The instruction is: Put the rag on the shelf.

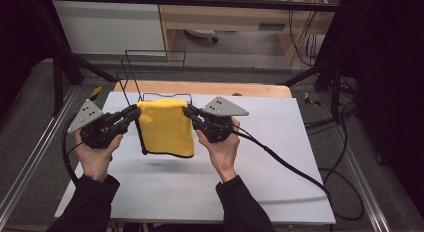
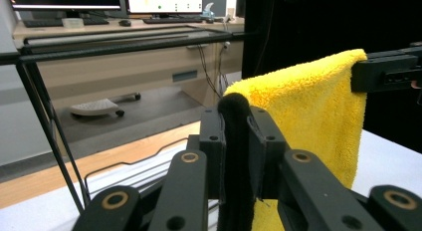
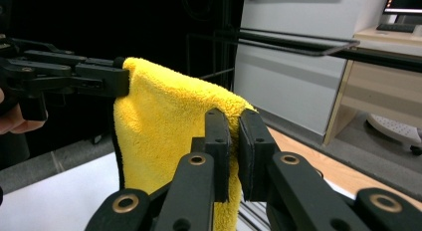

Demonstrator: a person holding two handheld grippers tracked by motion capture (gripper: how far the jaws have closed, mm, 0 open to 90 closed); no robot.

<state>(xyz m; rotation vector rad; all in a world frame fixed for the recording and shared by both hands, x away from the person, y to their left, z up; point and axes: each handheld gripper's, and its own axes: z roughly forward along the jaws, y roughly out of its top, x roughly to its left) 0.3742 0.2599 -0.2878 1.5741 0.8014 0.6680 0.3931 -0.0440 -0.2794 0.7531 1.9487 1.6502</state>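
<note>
Yellow cloth held up between two grippers

The left gripper (image 1: 134, 112) pinches the cloth's (image 1: 165, 127) left top corner; the cloth hangs above the white table (image 1: 280, 162), before a wire rack (image 1: 150, 74); the right gripper (image 1: 188, 112) clamps its right corner.

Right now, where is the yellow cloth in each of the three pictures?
High view: the yellow cloth hangs mid-picture, pinched between both grippers.
Left gripper view: centre to right, upper part.
Right gripper view: left of centre.
Shared landmark: the black wire rack behind the cloth.
</note>
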